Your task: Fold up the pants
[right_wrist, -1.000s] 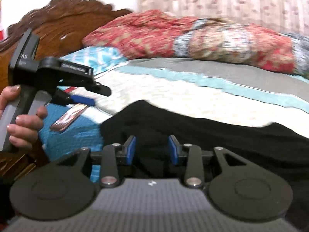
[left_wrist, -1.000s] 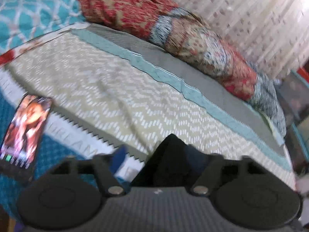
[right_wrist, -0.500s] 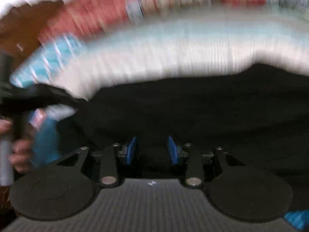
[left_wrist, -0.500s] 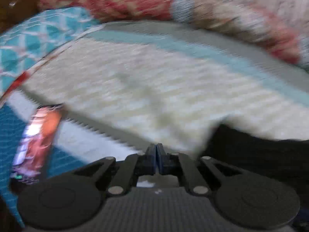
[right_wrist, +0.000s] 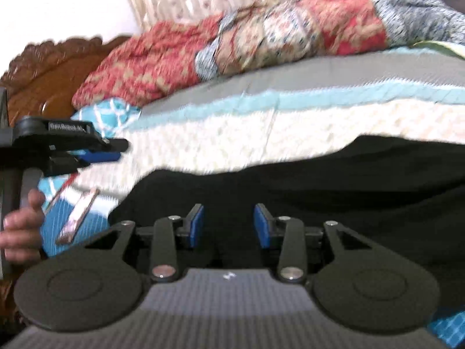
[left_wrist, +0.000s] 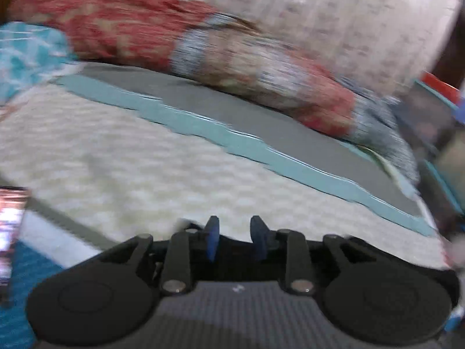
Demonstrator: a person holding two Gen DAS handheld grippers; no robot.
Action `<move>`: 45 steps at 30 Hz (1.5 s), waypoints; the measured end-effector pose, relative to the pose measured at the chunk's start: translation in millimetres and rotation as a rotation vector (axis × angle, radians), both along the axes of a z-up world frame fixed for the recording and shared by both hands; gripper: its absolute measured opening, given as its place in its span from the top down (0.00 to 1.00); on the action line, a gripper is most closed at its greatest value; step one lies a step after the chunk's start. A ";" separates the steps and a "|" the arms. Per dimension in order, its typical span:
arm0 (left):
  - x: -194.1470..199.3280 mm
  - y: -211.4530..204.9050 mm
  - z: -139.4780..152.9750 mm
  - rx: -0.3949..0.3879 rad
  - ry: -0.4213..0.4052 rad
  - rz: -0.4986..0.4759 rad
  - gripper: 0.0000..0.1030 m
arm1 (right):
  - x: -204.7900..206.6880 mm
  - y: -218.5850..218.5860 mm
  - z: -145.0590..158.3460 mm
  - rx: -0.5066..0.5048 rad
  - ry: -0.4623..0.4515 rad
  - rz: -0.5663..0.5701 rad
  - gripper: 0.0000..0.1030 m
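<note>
the left gripper (left_wrist: 234,237) has just been opening, its blue pads a little apart over bare bedspread (left_wrist: 122,157), nothing between them. only the right wrist view shows the black pants (right_wrist: 334,186) spread on the bed, the right gripper (right_wrist: 228,225) part open above them, gripping nothing.

The pants (right_wrist: 319,180) are matt black cloth. The bedspread (left_wrist: 145,160) looks woven and textured. At upper left of the right wrist view, the headboard (right_wrist: 43,75) is carved, glossy brown wood. The quilt (right_wrist: 261,37) is printed cloth.
</note>
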State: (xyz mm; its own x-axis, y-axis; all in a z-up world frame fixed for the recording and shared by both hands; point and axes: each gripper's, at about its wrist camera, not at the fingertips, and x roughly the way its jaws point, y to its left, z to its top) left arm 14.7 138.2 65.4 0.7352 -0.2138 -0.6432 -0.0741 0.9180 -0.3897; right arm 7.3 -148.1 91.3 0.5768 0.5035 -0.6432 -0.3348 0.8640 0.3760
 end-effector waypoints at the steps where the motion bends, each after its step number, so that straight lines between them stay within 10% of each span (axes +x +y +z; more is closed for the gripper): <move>1: 1.4 -9.8 -2.9 -0.010 0.003 -0.037 0.76 | 0.6 -5.0 1.7 0.003 -0.006 -0.015 0.60; 7: 11.7 -43.1 -49.7 0.060 0.123 -0.132 0.76 | 6.0 -26.8 -13.7 -0.024 0.051 -0.087 0.60; 10: 12.3 -38.3 -72.5 0.150 0.163 -0.070 0.94 | 6.6 -35.1 -24.7 -0.030 0.102 -0.122 0.60; 17: 21.6 -28.2 -68.5 0.109 0.198 -0.044 0.94 | -1.4 -54.5 -19.6 0.003 0.099 -0.163 0.60; 24: 6.3 -44.9 -31.8 0.071 0.099 -0.058 0.67 | -13.0 -89.7 -4.9 0.023 0.046 -0.235 0.60; 45: 13.6 -83.4 -75.0 0.214 0.207 -0.131 0.64 | -56.2 -216.2 -11.2 0.095 0.088 -0.592 0.59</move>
